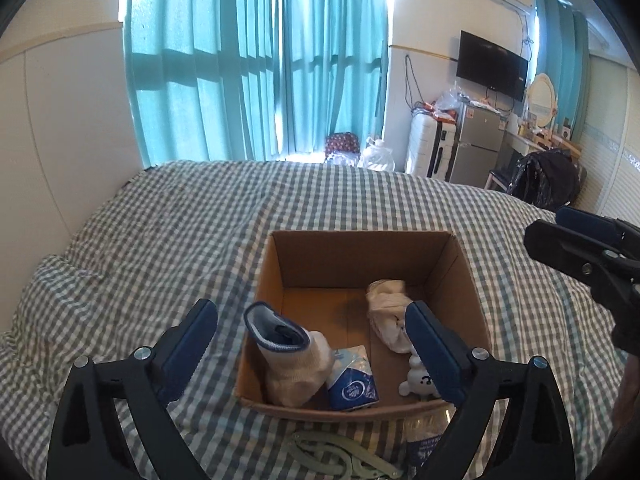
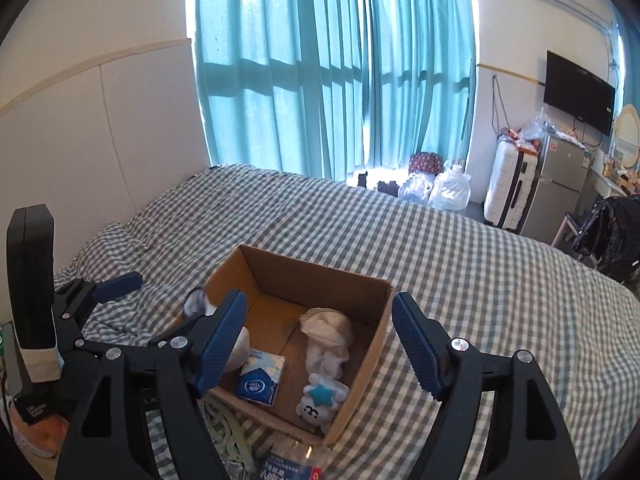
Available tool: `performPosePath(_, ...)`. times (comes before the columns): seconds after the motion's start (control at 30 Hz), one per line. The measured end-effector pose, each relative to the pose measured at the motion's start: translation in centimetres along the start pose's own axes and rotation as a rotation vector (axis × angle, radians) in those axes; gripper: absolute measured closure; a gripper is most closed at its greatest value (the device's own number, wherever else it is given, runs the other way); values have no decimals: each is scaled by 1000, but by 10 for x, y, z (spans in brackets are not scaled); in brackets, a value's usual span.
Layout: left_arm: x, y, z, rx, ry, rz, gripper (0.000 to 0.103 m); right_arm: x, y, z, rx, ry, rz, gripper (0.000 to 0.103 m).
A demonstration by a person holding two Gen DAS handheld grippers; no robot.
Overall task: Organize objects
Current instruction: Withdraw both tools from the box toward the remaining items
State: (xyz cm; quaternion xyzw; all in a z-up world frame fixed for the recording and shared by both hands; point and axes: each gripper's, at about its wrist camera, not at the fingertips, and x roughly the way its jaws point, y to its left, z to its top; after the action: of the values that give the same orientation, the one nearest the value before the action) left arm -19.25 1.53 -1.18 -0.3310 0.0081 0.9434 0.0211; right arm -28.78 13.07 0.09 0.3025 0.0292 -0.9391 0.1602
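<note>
An open cardboard box (image 1: 464, 268) (image 2: 380, 320) sits on the checked bed. Inside lie a white sock with a blue cuff (image 1: 288, 352), a blue tissue pack (image 1: 354, 380) (image 2: 260, 378), a crumpled white cloth (image 1: 386, 312) (image 2: 328, 336) and a small white plush toy (image 1: 416, 380) with a blue star (image 2: 320, 398). My left gripper (image 1: 310, 344) is open and empty, above the box's near left part. My right gripper (image 2: 320, 340) is open and empty above the box; it also shows at the right edge of the left wrist view (image 1: 580, 248).
A pale green hanger (image 1: 340, 456) (image 2: 228, 432) and a plastic packet (image 1: 424, 440) (image 2: 288, 464) lie on the bedspread (image 1: 180, 220) before the box. Beyond the bed are teal curtains (image 1: 256, 60), a white suitcase (image 1: 428, 148), a small fridge (image 1: 480, 144) and a wall television (image 1: 492, 64).
</note>
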Motion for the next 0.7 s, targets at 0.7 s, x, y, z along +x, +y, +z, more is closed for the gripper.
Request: performPosePath(0.7, -35, 21, -105, -30, 109, 111, 5, -70, 16, -108, -19, 81, 50, 27)
